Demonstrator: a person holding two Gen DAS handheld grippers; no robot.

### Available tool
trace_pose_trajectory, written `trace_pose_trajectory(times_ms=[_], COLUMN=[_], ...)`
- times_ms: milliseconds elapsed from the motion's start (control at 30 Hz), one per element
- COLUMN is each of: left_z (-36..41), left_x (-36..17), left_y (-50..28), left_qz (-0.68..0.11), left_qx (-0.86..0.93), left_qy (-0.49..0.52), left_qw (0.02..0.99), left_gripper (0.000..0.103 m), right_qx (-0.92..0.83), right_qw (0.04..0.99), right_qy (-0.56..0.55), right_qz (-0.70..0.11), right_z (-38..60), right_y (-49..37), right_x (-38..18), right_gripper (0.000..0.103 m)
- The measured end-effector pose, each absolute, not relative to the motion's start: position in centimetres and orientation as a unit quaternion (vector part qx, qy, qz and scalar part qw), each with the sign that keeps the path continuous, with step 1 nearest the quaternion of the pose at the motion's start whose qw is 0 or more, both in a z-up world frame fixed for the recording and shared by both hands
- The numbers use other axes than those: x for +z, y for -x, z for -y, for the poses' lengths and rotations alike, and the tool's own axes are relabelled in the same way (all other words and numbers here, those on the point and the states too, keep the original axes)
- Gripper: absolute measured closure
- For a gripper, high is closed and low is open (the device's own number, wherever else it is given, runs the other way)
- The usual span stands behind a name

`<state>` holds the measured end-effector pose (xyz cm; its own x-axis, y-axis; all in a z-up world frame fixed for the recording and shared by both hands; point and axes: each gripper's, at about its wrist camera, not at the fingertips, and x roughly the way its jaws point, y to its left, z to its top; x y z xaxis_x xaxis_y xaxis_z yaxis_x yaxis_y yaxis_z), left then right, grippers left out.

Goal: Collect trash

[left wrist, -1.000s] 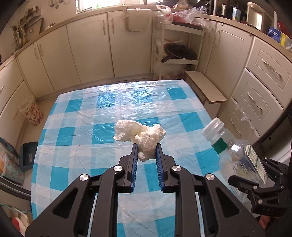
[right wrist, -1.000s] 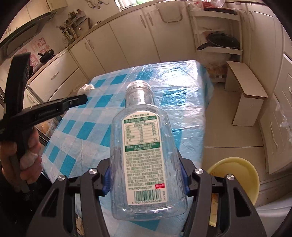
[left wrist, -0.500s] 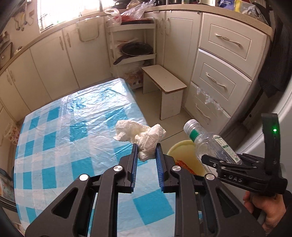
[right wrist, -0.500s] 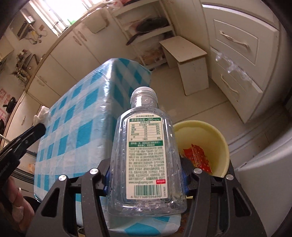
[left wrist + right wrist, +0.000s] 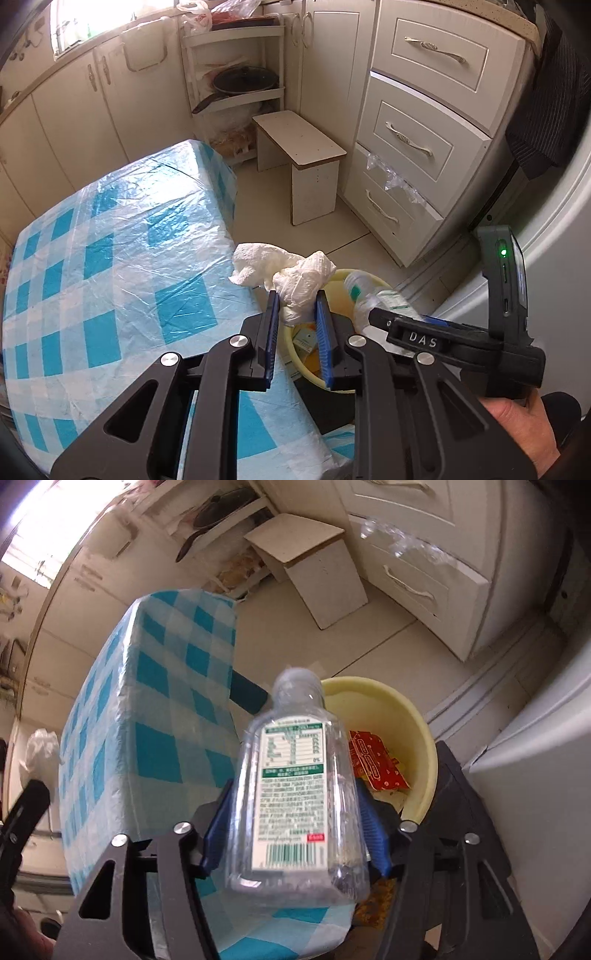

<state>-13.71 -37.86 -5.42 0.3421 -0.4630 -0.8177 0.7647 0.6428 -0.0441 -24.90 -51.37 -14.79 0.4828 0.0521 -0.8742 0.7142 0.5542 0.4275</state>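
My left gripper [image 5: 297,295] is shut on a crumpled white paper tissue [image 5: 291,269], held past the table's corner above the yellow bin [image 5: 308,378]. The right gripper [image 5: 295,794] points down at the same yellow bin [image 5: 417,723], and its jaws are opening. A clear plastic bottle [image 5: 295,786] with a green-and-white label sits between the blue pads [image 5: 375,834]; narrow gaps show on both sides and it looks blurred. In the left wrist view the bottle [image 5: 384,299] tilts neck-down over the bin, in front of the right gripper [image 5: 376,317].
The blue-checked table [image 5: 110,258] under clear plastic ends right beside the bin. A red wrapper [image 5: 373,764] lies in the bin. A low wooden stool [image 5: 299,147], white drawers [image 5: 417,140] and a grey appliance [image 5: 535,775] ring the floor. A hand [image 5: 517,435] holds the right gripper.
Both grippers have swung from over the table to the bin at its corner. The right gripper's jaws have widened and the bottle has slid forward between them. The tissue stays clamped.
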Motion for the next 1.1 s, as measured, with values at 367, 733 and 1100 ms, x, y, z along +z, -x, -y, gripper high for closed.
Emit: trace_pose_trajectory(times_ms=[367, 733, 1100], left_z=[45.3, 46.3, 32.5], left_x=[-13.0, -14.5, -4.7], left_y=[14.9, 14.5, 15.9], left_qz=[-0.535, -0.565, -0.442], left_qx=[-0.391, -0.376, -0.321], left_qy=[-0.188, -0.172, -0.182], left_qw=[0.725, 0.714, 0.817], left_gripper=[0.075, 0.047, 0.017], right_qx=[-0.271, -0.267, -0.282], right_qw=[0.779, 0.795, 0.858], right_qy=[-0.464, -0.454, -0.279], right_qz=[-0.322, -0.299, -0.325], right_z=[54.2, 54.7, 47.5], right_y=[28.5, 28.5, 27.0], right_x=[-9.7, -7.9, -2.7], right_gripper=[0.032, 0.027, 0.011])
